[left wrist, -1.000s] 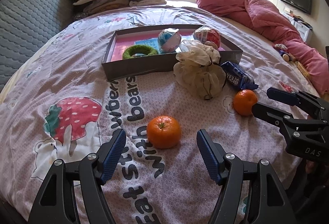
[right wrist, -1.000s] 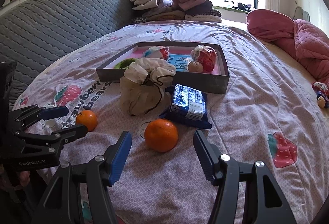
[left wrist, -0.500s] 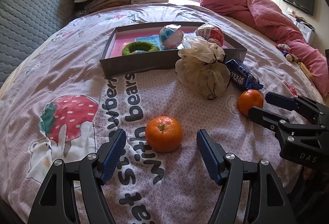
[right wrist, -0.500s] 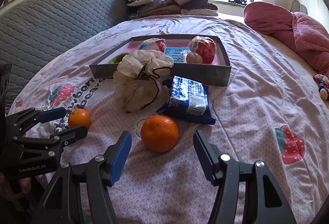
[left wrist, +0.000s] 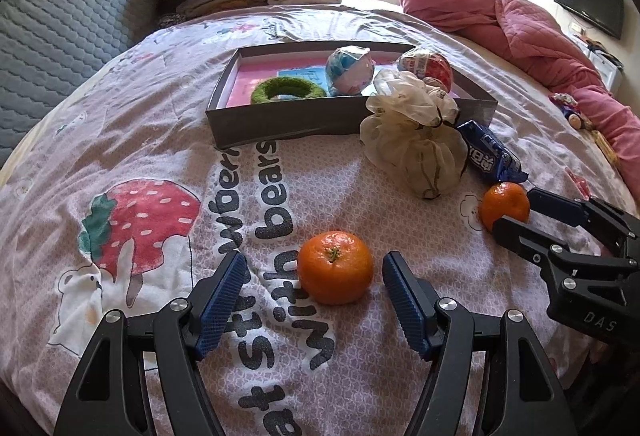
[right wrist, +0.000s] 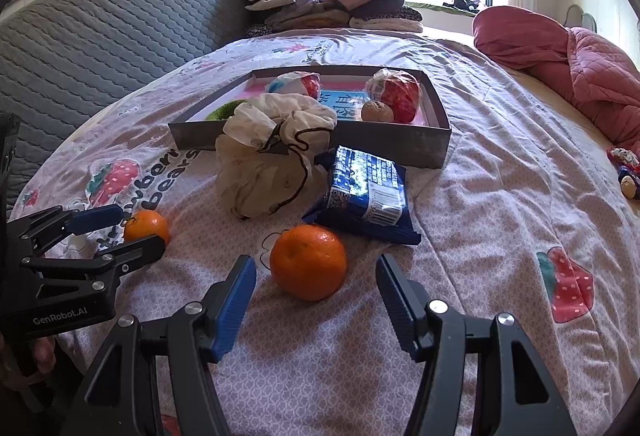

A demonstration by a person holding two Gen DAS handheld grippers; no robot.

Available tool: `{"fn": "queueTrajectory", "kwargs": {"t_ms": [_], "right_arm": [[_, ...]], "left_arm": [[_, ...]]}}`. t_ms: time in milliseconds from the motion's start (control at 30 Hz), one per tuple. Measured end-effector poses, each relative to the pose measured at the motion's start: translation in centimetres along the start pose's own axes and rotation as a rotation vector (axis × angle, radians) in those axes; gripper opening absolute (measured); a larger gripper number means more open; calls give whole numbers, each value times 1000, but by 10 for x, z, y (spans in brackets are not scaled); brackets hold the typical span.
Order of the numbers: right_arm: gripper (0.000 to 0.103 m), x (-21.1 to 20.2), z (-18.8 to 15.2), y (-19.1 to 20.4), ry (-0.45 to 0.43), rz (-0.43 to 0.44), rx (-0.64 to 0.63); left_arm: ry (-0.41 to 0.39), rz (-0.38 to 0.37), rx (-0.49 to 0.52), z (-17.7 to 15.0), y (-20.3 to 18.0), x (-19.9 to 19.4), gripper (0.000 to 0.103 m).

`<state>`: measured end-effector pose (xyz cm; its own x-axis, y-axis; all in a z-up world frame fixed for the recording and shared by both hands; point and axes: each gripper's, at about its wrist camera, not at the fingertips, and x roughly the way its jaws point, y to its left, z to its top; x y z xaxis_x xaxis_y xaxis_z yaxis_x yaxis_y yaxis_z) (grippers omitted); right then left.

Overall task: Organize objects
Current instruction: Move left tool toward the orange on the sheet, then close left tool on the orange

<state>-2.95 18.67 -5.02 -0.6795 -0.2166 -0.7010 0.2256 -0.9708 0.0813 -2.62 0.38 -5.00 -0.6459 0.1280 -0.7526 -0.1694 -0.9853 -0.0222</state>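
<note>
A bed [left wrist: 120, 140] with a strawberry-print cover is seen, a grey box [left wrist: 280, 124] lying on it as landmark. Two tangerines lie well in front of the box: one [left wrist: 335, 267] is framed by the left hand-held gripper [left wrist: 314, 300], the other [right wrist: 308, 262] by the right hand-held gripper [right wrist: 316, 298]. Both pairs of jaws are held wide apart, nothing touched. The approach seems finished; closing is judged next. Counted: one drawstring pouch [right wrist: 272, 160] and one blue packet [right wrist: 366, 192] just before the box.

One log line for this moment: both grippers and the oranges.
left gripper: open, astride left orange | right gripper: open, astride right orange | both oranges on bedspread, unlifted
</note>
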Motion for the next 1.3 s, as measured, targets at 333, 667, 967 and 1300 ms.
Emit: {"fn": "queueTrajectory", "kwargs": {"t_ms": [333,667,967,1300], "right_arm": [[62,7,0,4,4,-15,-8],[46,13,-1,7,8,-31,-28],[41,14,-1,7,9,-14,-23],[41,6,-1,2,3,16,-1]], "left_arm": [[7,-3,-19,0,3,7,72],[-3,-5,-20,1,1,9,59],[-8,-28,-6,0,-6,10,40],[-22,-33,-14,-1,-4,3,39]]}}
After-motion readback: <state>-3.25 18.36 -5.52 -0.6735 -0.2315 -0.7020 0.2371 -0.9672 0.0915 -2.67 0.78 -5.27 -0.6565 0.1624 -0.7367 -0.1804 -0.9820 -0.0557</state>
